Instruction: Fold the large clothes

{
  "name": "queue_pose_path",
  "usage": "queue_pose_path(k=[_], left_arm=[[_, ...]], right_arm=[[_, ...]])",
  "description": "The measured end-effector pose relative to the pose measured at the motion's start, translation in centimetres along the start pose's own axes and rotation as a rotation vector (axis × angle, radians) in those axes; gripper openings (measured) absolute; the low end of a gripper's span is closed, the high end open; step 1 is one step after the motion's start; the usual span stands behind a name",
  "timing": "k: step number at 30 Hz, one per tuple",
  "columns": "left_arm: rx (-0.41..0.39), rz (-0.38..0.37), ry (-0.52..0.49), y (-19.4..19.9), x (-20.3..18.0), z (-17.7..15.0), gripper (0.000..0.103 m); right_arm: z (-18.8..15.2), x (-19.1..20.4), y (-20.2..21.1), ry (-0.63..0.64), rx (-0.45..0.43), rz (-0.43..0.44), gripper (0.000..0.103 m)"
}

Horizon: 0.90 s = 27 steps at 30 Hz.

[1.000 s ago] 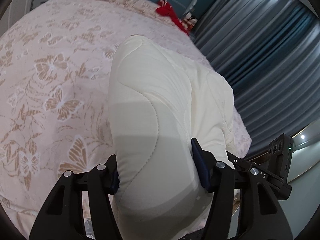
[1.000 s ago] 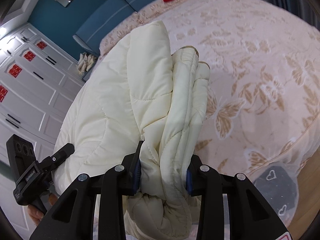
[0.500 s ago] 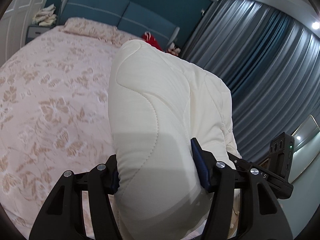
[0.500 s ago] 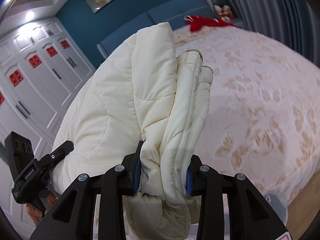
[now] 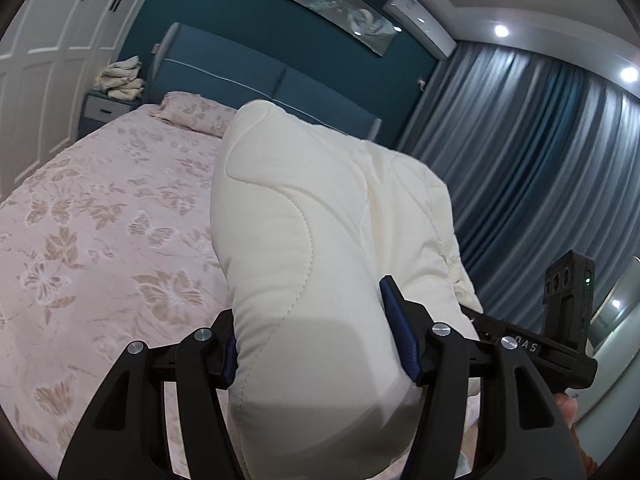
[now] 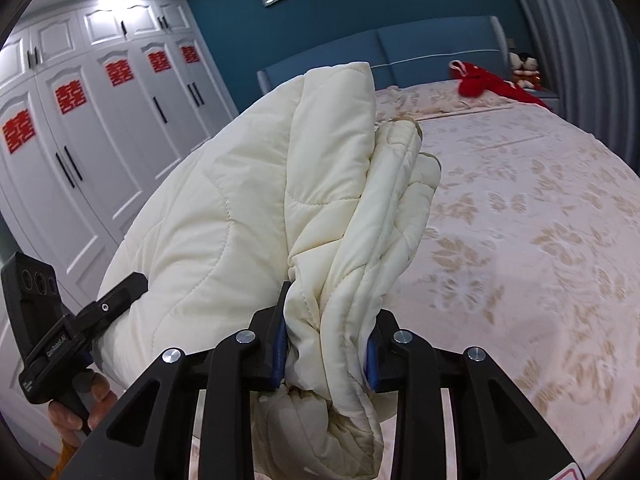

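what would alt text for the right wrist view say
The right hand-held gripper clamps a bunched cream quilted padded garment above a pink butterfly-patterned bedspread. White wardrobe doors stand left; a red garment lies near the blue headboard.

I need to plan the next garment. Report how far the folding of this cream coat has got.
Done: the cream quilted padded coat is already bunched into several layers. In hand: the left claw and the right claw each clamp a thick bundle of it, held above the pink butterfly-patterned bedspread; the right claw's jaws have just been closing on it. Left: laying it down as a neat fold.
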<state>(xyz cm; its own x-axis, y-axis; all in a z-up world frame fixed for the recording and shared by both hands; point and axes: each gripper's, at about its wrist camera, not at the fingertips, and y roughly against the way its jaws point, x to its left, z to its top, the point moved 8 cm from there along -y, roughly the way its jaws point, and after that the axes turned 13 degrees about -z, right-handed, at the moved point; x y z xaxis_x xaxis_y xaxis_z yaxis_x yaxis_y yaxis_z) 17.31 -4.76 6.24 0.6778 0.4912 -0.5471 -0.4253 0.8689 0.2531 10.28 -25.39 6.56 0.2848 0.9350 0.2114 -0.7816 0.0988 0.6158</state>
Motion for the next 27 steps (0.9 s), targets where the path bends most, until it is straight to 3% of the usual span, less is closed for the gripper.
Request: queue_pose_path(k=[8, 15, 27], left_arm=[[-0.031, 0.021, 0.044, -1.7, 8.8, 0.2, 0.058], [0.086, 0.093, 0.157, -5.9, 17.2, -3.8, 0.058], [0.174, 0.137, 0.168, -8.4, 21.8, -10.0, 0.058]], right_arm=[[1.1, 3.7, -8.0, 0.055, 0.005, 0.023, 0.029], [-2.4, 3.3, -17.7, 0.064, 0.129, -0.022, 0.029], [-9.4, 1.3, -24.7, 0.012, 0.263, -0.050, 0.029]])
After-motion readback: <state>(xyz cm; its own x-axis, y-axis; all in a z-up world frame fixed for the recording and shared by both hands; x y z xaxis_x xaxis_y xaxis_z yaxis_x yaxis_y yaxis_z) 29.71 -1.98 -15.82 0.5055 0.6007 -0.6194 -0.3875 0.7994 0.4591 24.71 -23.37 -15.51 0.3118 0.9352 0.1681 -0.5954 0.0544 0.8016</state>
